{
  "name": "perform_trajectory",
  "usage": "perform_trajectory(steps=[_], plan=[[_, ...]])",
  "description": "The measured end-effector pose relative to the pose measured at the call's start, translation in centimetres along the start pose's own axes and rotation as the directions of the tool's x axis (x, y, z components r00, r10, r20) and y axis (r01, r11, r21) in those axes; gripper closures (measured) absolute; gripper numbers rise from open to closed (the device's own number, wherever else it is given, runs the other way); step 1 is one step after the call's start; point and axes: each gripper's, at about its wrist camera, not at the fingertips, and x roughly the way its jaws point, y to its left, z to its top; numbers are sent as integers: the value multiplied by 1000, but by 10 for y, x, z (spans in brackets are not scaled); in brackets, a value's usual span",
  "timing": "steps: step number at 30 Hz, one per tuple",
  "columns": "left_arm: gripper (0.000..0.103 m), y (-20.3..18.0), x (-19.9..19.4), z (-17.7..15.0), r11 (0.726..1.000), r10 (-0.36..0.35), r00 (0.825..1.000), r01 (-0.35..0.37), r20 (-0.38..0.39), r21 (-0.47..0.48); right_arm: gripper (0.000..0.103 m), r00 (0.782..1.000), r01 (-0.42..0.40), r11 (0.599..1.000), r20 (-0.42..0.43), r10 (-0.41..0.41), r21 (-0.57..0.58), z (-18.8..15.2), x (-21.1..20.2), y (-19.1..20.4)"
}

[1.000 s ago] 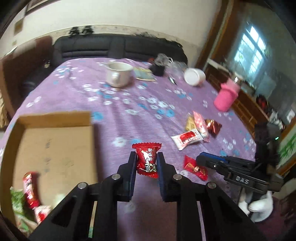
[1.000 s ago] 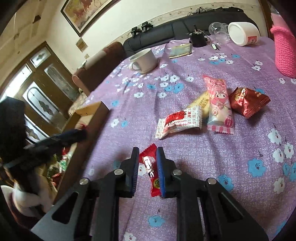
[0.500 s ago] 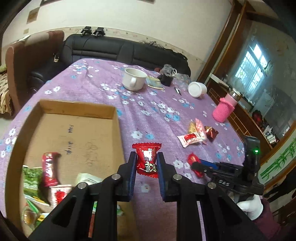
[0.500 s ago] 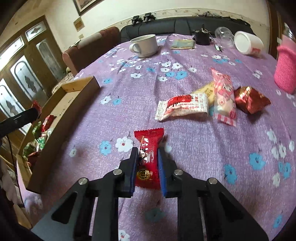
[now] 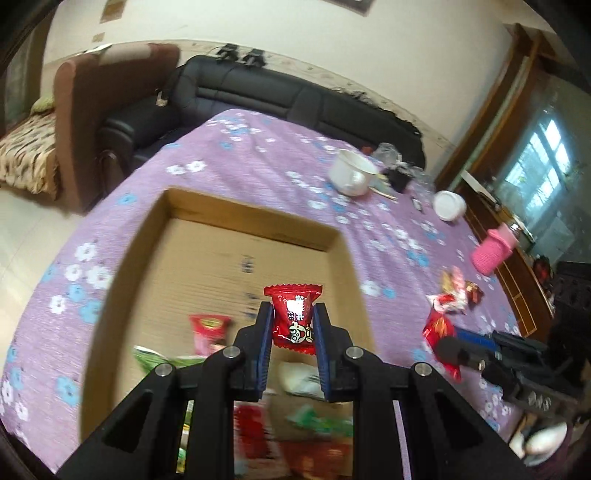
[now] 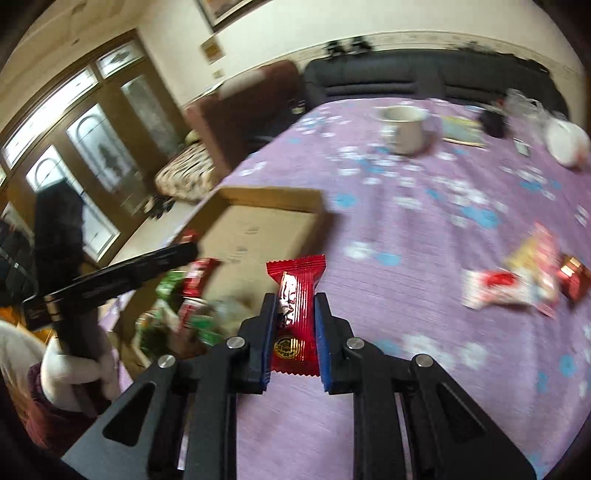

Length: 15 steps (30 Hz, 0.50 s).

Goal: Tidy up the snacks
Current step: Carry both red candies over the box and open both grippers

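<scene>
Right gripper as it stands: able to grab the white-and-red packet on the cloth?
Probably not yet. The right gripper is shut on a red snack bar, so it is occupied. The white-and-red packet lies unobstructed on the purple cloth, off to its right.

Home living room. Black leather sofa point(image 5: 295, 99) along the wall behind the worktop point(image 5: 258, 155), which wears a purple floral cloth; brown armchair point(image 5: 110, 74) beside it with a patterned cushion. Framed picture point(image 6: 229, 11) on the cream wall, wooden glazed doors point(image 6: 92, 147) at one side, window point(image 5: 546, 155) at the other. White mug point(image 5: 351, 172) and pink knitted bottle cover point(image 5: 493, 254) on the cloth.
</scene>
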Motion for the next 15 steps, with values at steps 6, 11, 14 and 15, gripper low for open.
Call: perform_trajectory(steps=[6,11,14,15], plan=[[83,25,14,7,998,-1,999,-2,-42,-60,81,997,5,998,-83,-10,-58,14,58,40],[77,27,19,10,998,8,998,-12,-65,-65,81,992,32,998,-116,-39,-61,19,86,48],[59,29,19,9,997,8,998,-13,-65,-74,80,992,50,997,-112,-57,-65,18,89,48],[49,30,18,10,997,8,998,-13,-64,-79,80,992,56,996,-107,-63,-65,17,88,47]])
